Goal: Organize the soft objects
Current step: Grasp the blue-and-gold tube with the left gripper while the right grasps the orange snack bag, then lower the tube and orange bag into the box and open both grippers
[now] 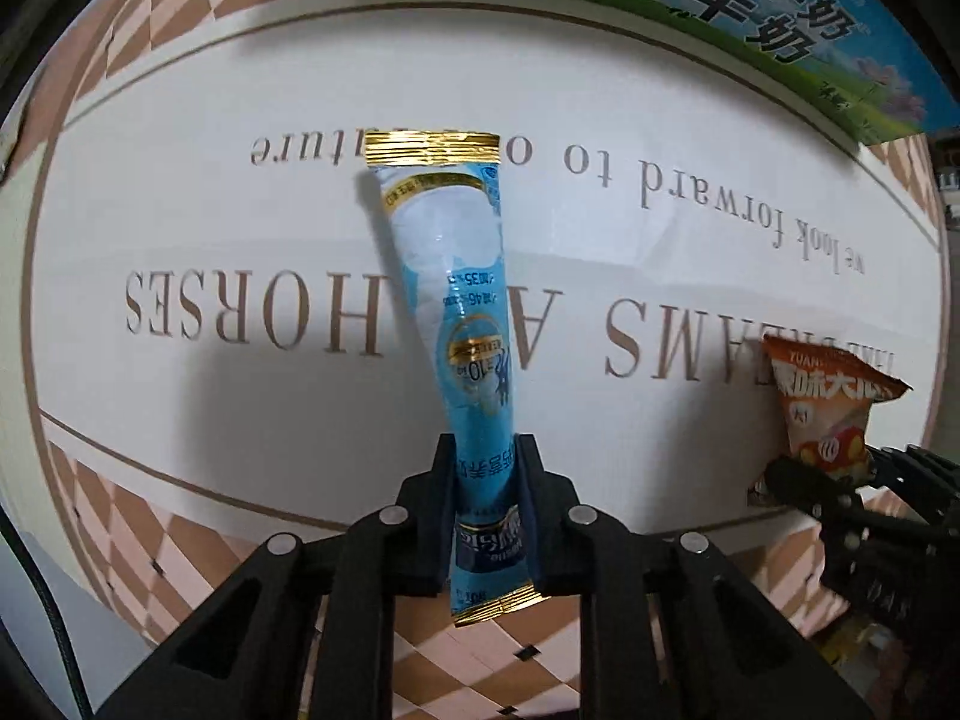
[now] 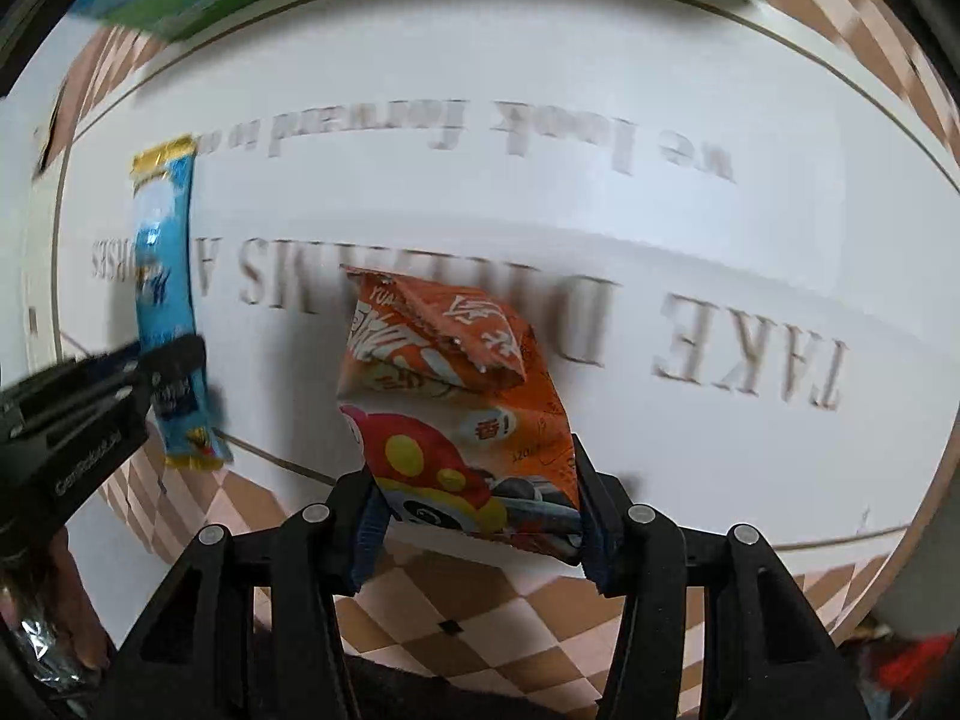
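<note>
Clamping hard, my left gripper (image 1: 485, 516) has its two black fingers pressed against the lower part of a long blue sachet (image 1: 447, 300), a glossy foil-plastic stick with crimped gold seals at both ends. One gold end pokes out just behind the finger pads, toward the camera; the rest of the stick runs forward from the jaws, puffy and pale in its upper half, leaning a little to the left. Its far gold seal overlaps the printed lettering on the white tablecloth (image 1: 180, 210) beyond it.

My right gripper (image 2: 474, 516) is closed on the bottom edge of an orange snack packet (image 2: 462, 396), a crinkly, pillow-shaped bag (printed with a red cartoon car) whose top is folded over and creased. The packet stands forward from the fingers, its sides pinched between blue-faced pads.

Both packets sit directly ahead of their claws, with the smooth cloth and its brown serif letters behind them, bordered by a thin brown oval line and a tan-and-cream diamond check. At the far edge lies a green and blue milk carton box (image 1: 720, 6), flat-sided cardboard with bold Chinese characters. From the right camera, the left gripper and sachet show well to the left, somewhat blurred.
</note>
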A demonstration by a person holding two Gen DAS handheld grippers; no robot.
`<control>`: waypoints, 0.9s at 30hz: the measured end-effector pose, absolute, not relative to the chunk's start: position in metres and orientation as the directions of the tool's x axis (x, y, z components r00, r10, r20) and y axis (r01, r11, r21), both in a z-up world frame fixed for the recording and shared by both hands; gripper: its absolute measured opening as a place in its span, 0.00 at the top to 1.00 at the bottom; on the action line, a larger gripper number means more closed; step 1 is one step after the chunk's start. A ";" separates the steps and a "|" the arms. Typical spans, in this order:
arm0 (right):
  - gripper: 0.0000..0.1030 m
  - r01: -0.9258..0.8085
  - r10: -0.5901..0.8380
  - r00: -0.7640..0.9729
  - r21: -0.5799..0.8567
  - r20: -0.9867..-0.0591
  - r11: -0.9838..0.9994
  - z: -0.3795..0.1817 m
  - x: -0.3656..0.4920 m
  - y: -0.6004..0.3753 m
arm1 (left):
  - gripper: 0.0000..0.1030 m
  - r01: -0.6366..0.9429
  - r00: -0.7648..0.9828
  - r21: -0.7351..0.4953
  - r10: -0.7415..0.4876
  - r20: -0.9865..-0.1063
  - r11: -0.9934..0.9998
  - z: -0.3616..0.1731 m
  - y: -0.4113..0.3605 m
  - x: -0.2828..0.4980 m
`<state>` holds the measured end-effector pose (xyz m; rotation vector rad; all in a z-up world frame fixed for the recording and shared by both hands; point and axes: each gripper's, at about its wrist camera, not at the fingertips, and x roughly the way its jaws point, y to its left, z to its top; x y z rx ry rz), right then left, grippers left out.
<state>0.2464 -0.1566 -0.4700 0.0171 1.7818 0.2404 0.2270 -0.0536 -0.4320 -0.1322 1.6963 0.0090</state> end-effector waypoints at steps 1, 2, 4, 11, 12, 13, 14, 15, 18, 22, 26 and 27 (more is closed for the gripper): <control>0.47 -0.100 0.151 -0.215 0.175 -0.965 0.979 -0.470 0.247 -0.163 | 0.87 -0.107 -0.126 -0.089 -0.103 -0.987 0.990 -0.430 -0.052 0.225; 0.47 -0.090 0.153 -0.210 0.175 -0.966 0.980 -0.470 0.247 -0.165 | 0.87 -0.115 -0.127 -0.096 -0.111 -0.986 0.989 -0.429 -0.046 0.225; 0.47 -0.073 0.157 -0.190 0.173 -0.969 0.982 -0.466 0.249 -0.166 | 0.87 -0.131 -0.123 -0.106 -0.123 -0.985 0.986 -0.425 -0.039 0.223; 0.49 -0.037 0.214 -0.150 0.222 -0.965 0.974 -0.451 0.248 -0.170 | 0.87 -0.145 -0.092 -0.120 -0.135 -0.987 0.982 -0.402 -0.025 0.220; 0.49 -0.037 0.220 -0.147 0.227 -0.965 0.973 -0.450 0.245 -0.172 | 0.87 -0.142 -0.083 -0.126 -0.139 -0.987 0.982 -0.397 -0.025 0.221; 0.49 -0.035 0.227 -0.143 0.234 -0.963 0.972 -0.448 0.244 -0.172 | 0.87 -0.139 -0.075 -0.130 -0.142 -0.987 0.982 -0.391 -0.016 0.225; 0.49 -0.036 0.241 -0.139 0.248 -0.961 0.968 -0.444 0.244 -0.172 | 0.87 -0.134 -0.061 -0.136 -0.145 -0.988 0.982 -0.382 -0.008 0.221; 0.49 -0.032 0.256 -0.132 0.262 -0.958 0.965 -0.439 0.246 -0.185 | 0.87 -0.127 -0.047 -0.144 -0.151 -0.987 0.981 -0.374 -0.010 0.221; 0.49 -0.027 0.293 -0.110 0.297 -0.950 0.954 -0.419 0.251 -0.201 | 0.87 -0.109 0.003 -0.168 -0.168 -0.986 0.980 -0.343 -0.013 0.222; 0.49 -0.019 0.367 -0.065 0.369 -0.928 0.929 -0.372 0.256 -0.222 | 0.87 -0.075 0.088 -0.208 -0.201 -0.976 0.975 -0.290 -0.018 0.236; 0.49 -0.035 0.406 0.010 0.405 -0.914 0.914 -0.324 0.269 -0.236 | 0.87 -0.029 0.166 -0.228 -0.220 -0.961 0.973 -0.246 -0.026 0.274; 0.49 -0.041 0.411 0.037 0.410 -0.911 0.911 -0.309 0.274 -0.241 | 0.87 -0.020 0.182 -0.222 -0.215 -0.960 0.975 -0.237 -0.026 0.287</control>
